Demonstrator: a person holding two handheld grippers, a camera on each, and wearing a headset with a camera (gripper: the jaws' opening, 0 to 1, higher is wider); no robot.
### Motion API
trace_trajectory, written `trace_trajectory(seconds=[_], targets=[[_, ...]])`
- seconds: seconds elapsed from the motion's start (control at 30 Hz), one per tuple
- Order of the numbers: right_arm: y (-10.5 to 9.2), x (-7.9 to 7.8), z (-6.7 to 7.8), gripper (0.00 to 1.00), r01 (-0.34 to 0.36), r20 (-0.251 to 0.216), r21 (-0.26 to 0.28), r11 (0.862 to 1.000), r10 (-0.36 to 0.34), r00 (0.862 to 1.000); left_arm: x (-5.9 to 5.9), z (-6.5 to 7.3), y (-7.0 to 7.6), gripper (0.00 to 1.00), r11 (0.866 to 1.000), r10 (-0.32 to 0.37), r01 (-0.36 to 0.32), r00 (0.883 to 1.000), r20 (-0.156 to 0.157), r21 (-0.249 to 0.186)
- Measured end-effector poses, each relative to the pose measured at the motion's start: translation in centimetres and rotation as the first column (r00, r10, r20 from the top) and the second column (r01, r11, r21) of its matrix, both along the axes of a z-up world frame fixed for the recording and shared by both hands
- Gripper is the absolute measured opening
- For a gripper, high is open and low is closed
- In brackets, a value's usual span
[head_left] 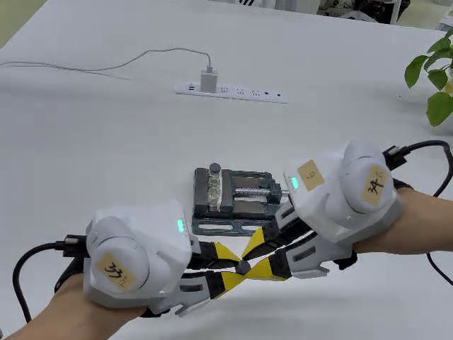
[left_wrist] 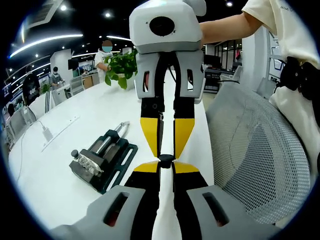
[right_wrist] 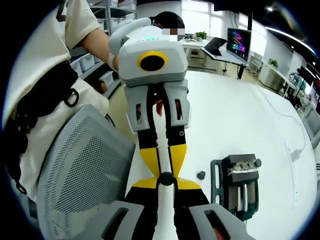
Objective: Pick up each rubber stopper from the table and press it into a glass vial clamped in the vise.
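A small dark rubber stopper [head_left: 244,267] [left_wrist: 166,158] [right_wrist: 165,178] is pinched where both grippers' yellow tips meet, above the table's near edge. My left gripper [head_left: 239,270] [left_wrist: 166,163] comes from the lower left and my right gripper [head_left: 249,263] [right_wrist: 165,183] from the right; both are shut on it, nose to nose. Behind them stands the dark vise [head_left: 237,202] [left_wrist: 102,159] [right_wrist: 239,190] with glass vials [head_left: 214,188] clamped in its jaws. One end vial wears a stopper [head_left: 214,168] [left_wrist: 74,153]. A loose stopper [right_wrist: 200,175] lies on the table beside the vise.
A white power strip [head_left: 230,91] with a charger and cable lies at the back of the white table [head_left: 106,142]. A potted plant [head_left: 433,78] stands at the far right. A grey mesh chair [left_wrist: 260,150] [right_wrist: 85,165] sits just off the table's near edge.
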State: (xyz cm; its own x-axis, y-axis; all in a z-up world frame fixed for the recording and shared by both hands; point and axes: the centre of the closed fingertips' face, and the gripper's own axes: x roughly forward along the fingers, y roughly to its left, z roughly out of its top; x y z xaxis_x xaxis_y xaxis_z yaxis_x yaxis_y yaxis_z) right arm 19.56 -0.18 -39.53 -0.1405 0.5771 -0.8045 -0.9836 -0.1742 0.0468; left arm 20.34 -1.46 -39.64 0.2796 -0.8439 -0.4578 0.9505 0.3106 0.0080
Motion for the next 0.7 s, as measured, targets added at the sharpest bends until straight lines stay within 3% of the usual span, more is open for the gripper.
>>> trace_trajectory(seconds=[0.27,0.4,0.7], targets=[[-0.2,0.4,-0.3,0.06,0.001,0.009,-0.016,1.000,-0.001,1.000,0.5,-0.4,0.7,0.24,0.999,0.037,-0.037,0.999,0.007,0.009],[-0.3,0.6,-0.4,0.06,0.004,0.011,-0.026,1.000,-0.004,1.000,1.0,-0.7,1.4,0.33,0.997,0.077,-0.077,0.997,-0.004,0.004],[-0.4,1.3,-0.8,0.06,-0.005,0.014,-0.052,0.999,0.005,1.000,2.3,-1.0,3.5,0.59,0.981,0.195,-0.195,0.981,0.004,-0.003]])
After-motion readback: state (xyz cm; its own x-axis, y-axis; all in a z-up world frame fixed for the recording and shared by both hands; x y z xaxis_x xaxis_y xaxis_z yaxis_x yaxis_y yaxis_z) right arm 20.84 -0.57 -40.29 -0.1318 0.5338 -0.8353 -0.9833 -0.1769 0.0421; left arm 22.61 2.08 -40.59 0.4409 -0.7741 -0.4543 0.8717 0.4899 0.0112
